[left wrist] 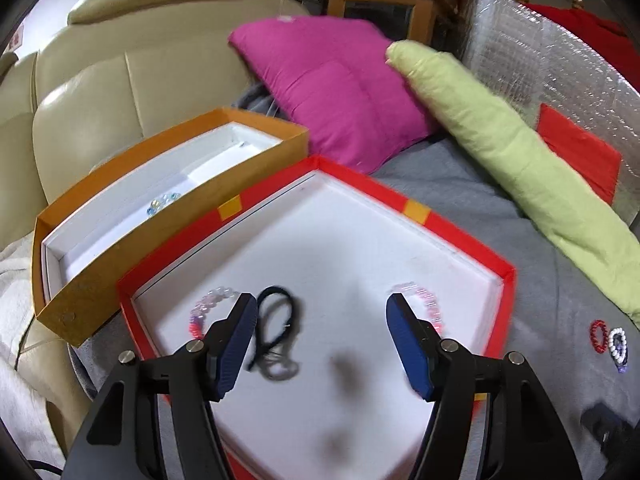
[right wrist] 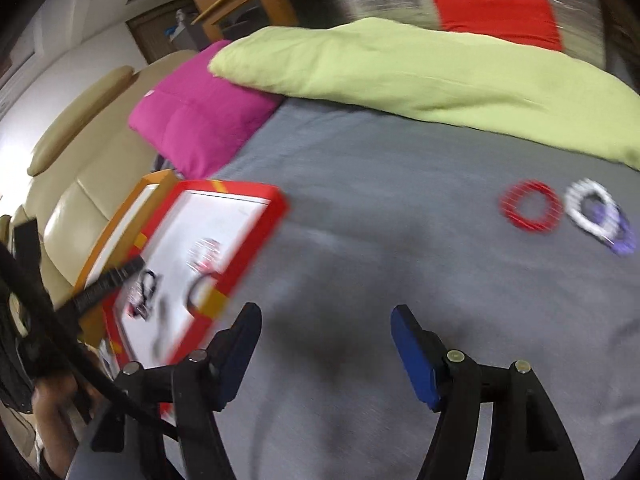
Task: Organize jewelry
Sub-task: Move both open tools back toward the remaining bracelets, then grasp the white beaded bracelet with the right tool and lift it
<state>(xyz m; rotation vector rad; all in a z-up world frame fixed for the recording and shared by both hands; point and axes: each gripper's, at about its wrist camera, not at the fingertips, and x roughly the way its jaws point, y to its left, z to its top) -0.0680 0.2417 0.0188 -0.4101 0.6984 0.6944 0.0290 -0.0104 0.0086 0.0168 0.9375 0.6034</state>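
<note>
In your left wrist view, your left gripper (left wrist: 322,344) hangs over the red tray (left wrist: 416,213) with its jaws spread apart and nothing between them. On the tray's white floor lie a black cord (left wrist: 276,330) and two pink bead bracelets (left wrist: 208,312), one partly behind each finger. An orange box (left wrist: 120,268) touches the tray's left side and holds a clear bead bracelet (left wrist: 162,203).

In your right wrist view, your right gripper (right wrist: 326,346) hovers over the grey blanket (right wrist: 380,240), jaws wide and empty. A red bracelet (right wrist: 528,206) and a white bracelet (right wrist: 588,208) lie side by side on the blanket, well apart from the tray. The picture is blurred.
</note>
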